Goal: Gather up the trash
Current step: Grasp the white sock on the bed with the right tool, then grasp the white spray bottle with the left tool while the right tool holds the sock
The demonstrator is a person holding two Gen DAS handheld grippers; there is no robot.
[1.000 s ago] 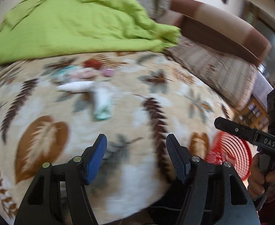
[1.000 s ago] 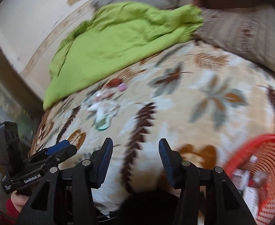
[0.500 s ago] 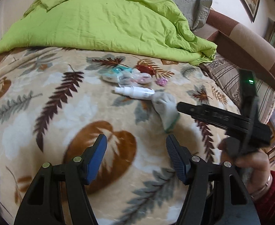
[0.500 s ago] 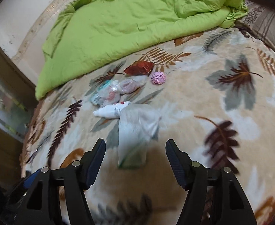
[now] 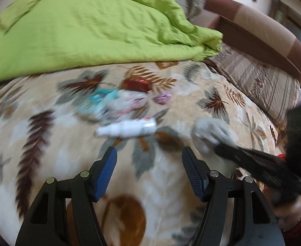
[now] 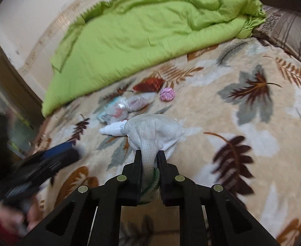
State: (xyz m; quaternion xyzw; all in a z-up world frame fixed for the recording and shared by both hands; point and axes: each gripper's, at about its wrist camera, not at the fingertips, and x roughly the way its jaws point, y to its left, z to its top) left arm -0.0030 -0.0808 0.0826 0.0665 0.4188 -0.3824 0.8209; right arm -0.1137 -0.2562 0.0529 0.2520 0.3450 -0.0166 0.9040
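The right gripper (image 6: 148, 155) had its fingers clamped on a white sock (image 6: 153, 132), its bunched end above the leaf-patterned bed (image 6: 222, 110) beside a white bottle (image 6: 113, 128). The left gripper (image 5: 149, 160) hung with fingers apart.

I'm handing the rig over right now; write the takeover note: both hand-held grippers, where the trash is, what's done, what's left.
Right hand-held gripper: shut on the white mesh bag, pinched at its neck, over the leaf-print blanket.
Left hand-held gripper: open, empty, pointed at the white bottle.
On the blanket: white bottle, clear wrapper bundle, red wrapper, pink ball, all near the green quilt.
Done: bag gripped. Left: bin it, then collect the four other pieces. No bin in view now.
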